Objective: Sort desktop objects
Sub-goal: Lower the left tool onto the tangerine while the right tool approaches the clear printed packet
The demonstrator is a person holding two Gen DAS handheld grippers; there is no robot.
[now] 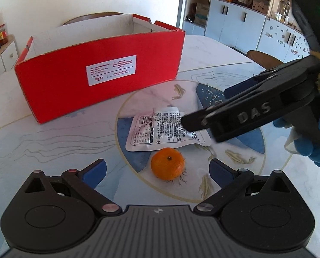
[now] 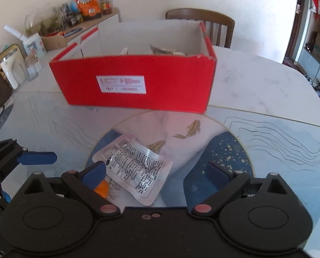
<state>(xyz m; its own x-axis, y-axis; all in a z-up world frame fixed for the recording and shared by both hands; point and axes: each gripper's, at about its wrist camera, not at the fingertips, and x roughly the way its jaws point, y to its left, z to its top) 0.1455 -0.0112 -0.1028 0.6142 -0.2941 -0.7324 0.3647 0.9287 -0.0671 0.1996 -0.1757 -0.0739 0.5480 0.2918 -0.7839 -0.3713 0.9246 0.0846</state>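
A: Where do your grippers stand?

B: Your left gripper is spread wide, empty, the small round orange tangerine between its fingers. Your right gripper is also spread, over the crinkled silver foil sachet.

A: And the container?

B: The red open-topped cardboard box sits beyond on the white marble-patterned table.

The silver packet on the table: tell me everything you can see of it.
The silver packet is a flat, crinkled foil-looking pouch, printed with dense black text and a barcode near one corner. It looks sealed around its edges and lies flat on the round patterned inlay of the table, in front of the red box. A mandarin sits right at its near edge. The right gripper is open above it, jaws on either side; contact cannot be told.
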